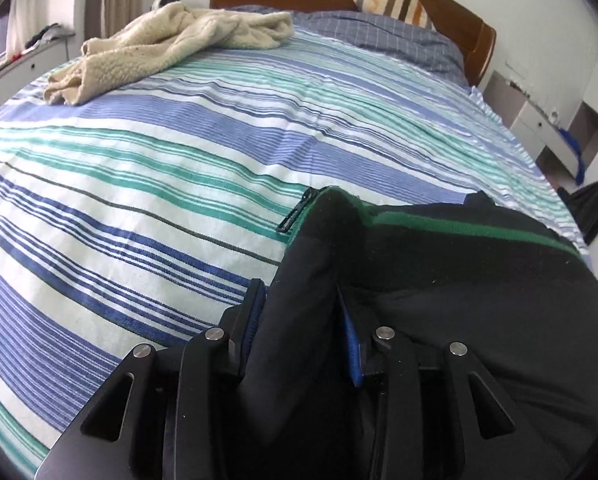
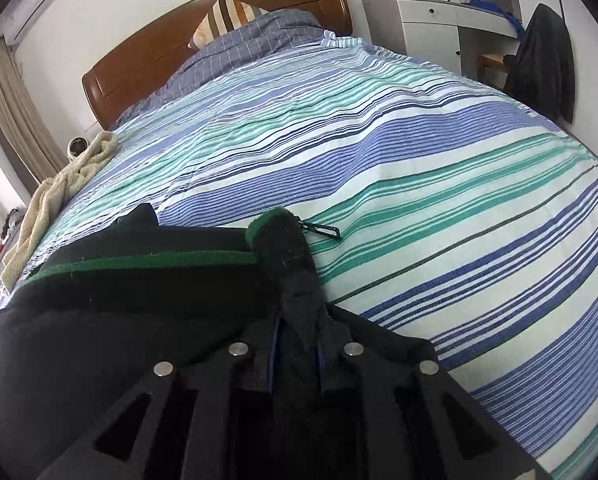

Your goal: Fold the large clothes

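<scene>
— What covers the bed (image 1: pixel 147 168)?
— A blue, green and white striped sheet. A black jacket (image 1: pixel 439 264) lies near, a cream fleece garment (image 1: pixel 171 40) far off, pillows (image 1: pixel 387 36) by the headboard.

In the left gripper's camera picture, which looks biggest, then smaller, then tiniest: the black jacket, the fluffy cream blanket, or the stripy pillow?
1. Black jacket: looks biggest, though it is right next to the camera, so that is unsure.
2. Fluffy cream blanket.
3. Stripy pillow: smallest, but farthest away and partly hidden.
</scene>
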